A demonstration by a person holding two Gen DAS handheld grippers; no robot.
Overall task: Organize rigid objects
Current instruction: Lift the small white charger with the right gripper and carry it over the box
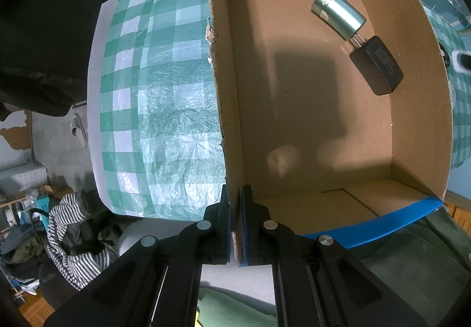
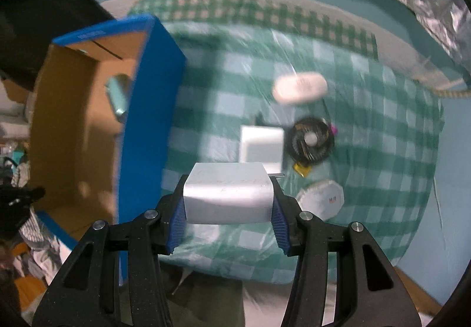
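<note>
The right gripper point(image 2: 228, 206) pinches a white block-shaped charger point(image 2: 226, 194) across its long side, held clear above the checked cloth point(image 2: 368, 179). The cardboard box point(image 2: 73, 121) it likely belongs in lies to this gripper's left, its blue wall between them. The left gripper point(image 1: 235, 221) is clamped on that box's near wall point(image 1: 232, 121); farther inside rest a metal cylinder point(image 1: 338, 13) and black adapter point(image 1: 376, 65)

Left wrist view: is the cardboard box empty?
No, a silver can and a black adapter lie on the floor of the cardboard box, near its far corner.
</note>
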